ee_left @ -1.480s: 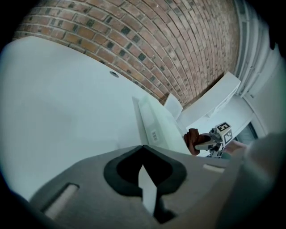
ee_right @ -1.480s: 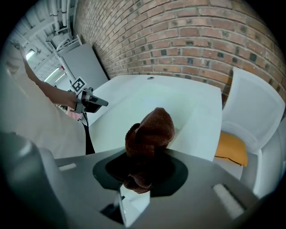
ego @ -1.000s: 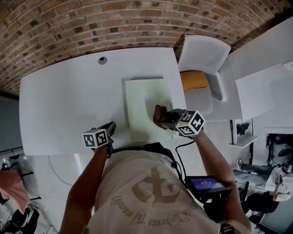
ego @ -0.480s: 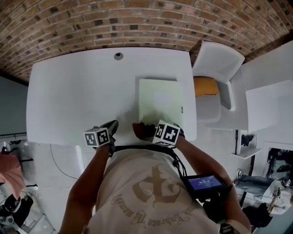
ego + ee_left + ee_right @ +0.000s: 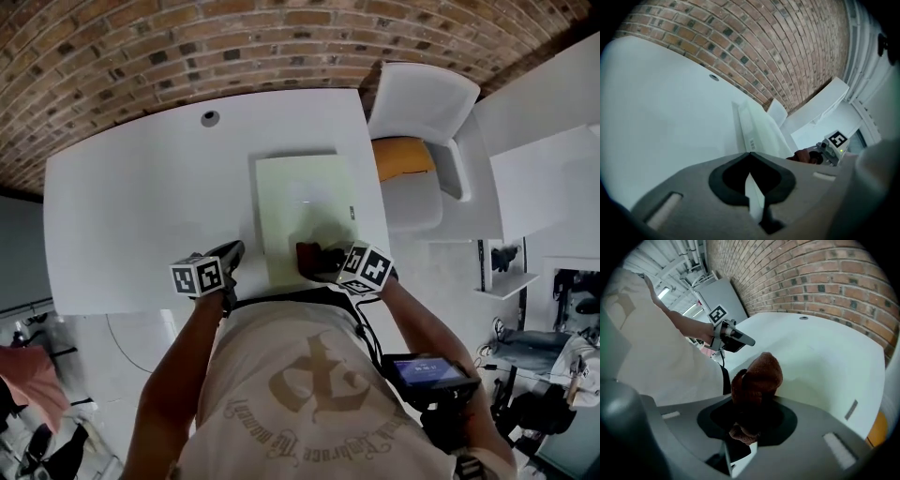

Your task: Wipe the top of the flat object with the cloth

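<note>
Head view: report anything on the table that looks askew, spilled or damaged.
Nothing stands out. The pale green flat object lies on the white table, roughly square to its edges, no spill or damage visible. The right gripper holds the brown cloth at its near end.

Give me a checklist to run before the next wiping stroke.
1. Cloth clamped in the right gripper: ok, bunched brown between its jaws.
2. Cloth over the flat object: ok, it sits at the pale green panel's near end.
3. Cloth pressing on the top: cannot tell, no view shows the contact.
4. Flat object lying on the table: ok, close to the table's right edge.
5. Top ahead of the cloth free of other things: ok, nothing lies on it.
6. Left gripper out of the stroke's path: ok, shut and empty, off the panel to its left at the table's near edge.
</note>
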